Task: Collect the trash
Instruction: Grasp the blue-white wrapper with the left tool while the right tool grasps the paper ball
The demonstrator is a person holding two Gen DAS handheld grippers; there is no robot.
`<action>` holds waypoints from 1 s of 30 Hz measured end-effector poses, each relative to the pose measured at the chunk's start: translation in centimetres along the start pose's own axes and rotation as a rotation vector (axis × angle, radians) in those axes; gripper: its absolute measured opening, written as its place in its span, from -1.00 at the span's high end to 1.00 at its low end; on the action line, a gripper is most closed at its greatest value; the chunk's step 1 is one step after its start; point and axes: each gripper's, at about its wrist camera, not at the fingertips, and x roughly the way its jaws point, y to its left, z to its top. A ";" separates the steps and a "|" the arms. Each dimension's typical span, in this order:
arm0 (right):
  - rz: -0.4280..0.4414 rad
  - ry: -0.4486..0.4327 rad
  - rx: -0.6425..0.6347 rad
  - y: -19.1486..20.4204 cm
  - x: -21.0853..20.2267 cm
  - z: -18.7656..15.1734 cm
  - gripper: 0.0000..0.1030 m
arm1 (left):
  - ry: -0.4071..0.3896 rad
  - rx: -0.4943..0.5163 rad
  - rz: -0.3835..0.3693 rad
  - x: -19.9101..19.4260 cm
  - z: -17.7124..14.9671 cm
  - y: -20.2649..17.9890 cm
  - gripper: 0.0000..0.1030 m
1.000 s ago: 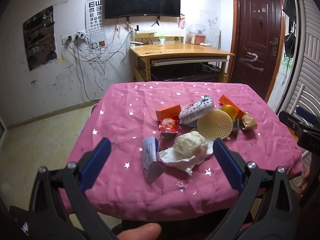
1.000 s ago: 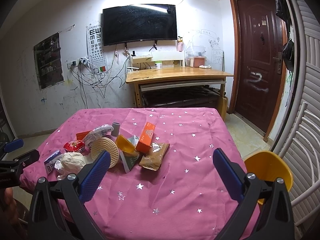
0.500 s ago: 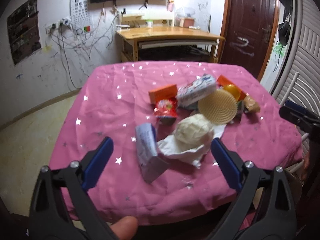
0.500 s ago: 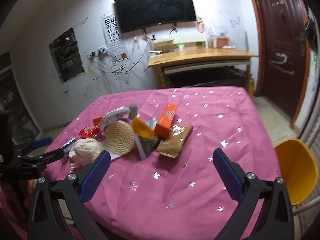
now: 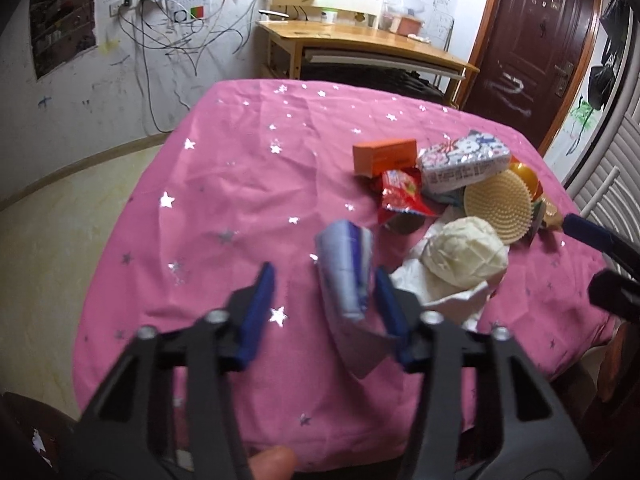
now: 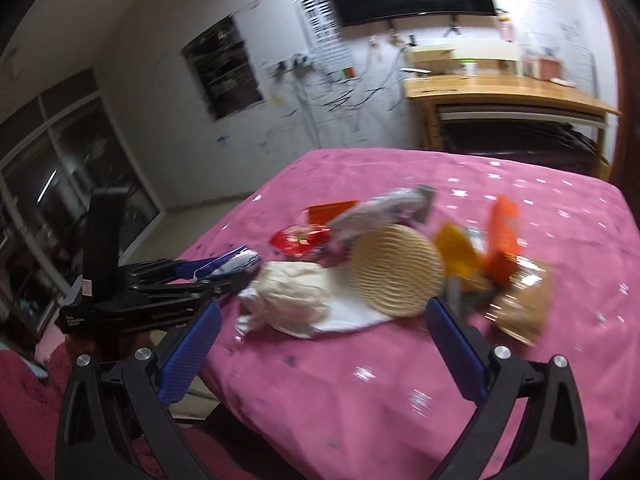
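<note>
A pile of trash lies on the pink star-patterned table [image 5: 248, 184]. A blue-and-white wrapper [image 5: 346, 272] lies nearest me, between the fingers of my left gripper [image 5: 324, 304], which is partly closed around it with a gap on the left side. Beside it are a crumpled cream paper ball [image 5: 466, 254], a red snack packet [image 5: 402, 194], an orange box [image 5: 384, 156] and a patterned tissue pack [image 5: 464, 162]. My right gripper [image 6: 320, 320] is open and empty above the table's near edge, facing the paper ball [image 6: 296, 300] and a round woven disc [image 6: 394, 270].
A wooden desk [image 5: 360, 46] stands at the back wall, a dark door [image 5: 532, 40] at the right. More wrappers, another orange box [image 6: 502, 240] and a brown packet [image 6: 524, 300] lie right of the disc. The left gripper body [image 6: 132, 292] shows at the table's left edge.
My left gripper has moved down and forward and its fingers have narrowed around the blue-and-white wrapper. My right gripper has swung left and lower toward the pile; its view is blurred.
</note>
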 end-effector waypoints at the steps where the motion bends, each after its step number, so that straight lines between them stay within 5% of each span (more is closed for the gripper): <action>1: 0.007 0.008 -0.009 0.4 0.5 0.1 -0.85 | 0.004 0.003 0.000 0.1 -0.2 0.0 0.40; 11: -0.022 0.087 -0.064 2.4 5.7 2.2 -0.83 | -0.013 -0.030 -0.015 -0.3 0.0 1.4 0.53; 17: -0.040 0.160 -0.062 2.1 8.8 2.2 0.01 | -0.013 -0.039 -0.007 -0.6 0.1 1.9 0.53; 30: -0.026 0.057 -0.059 1.6 4.7 1.9 0.06 | -0.043 -0.029 0.019 -1.8 0.5 1.2 0.53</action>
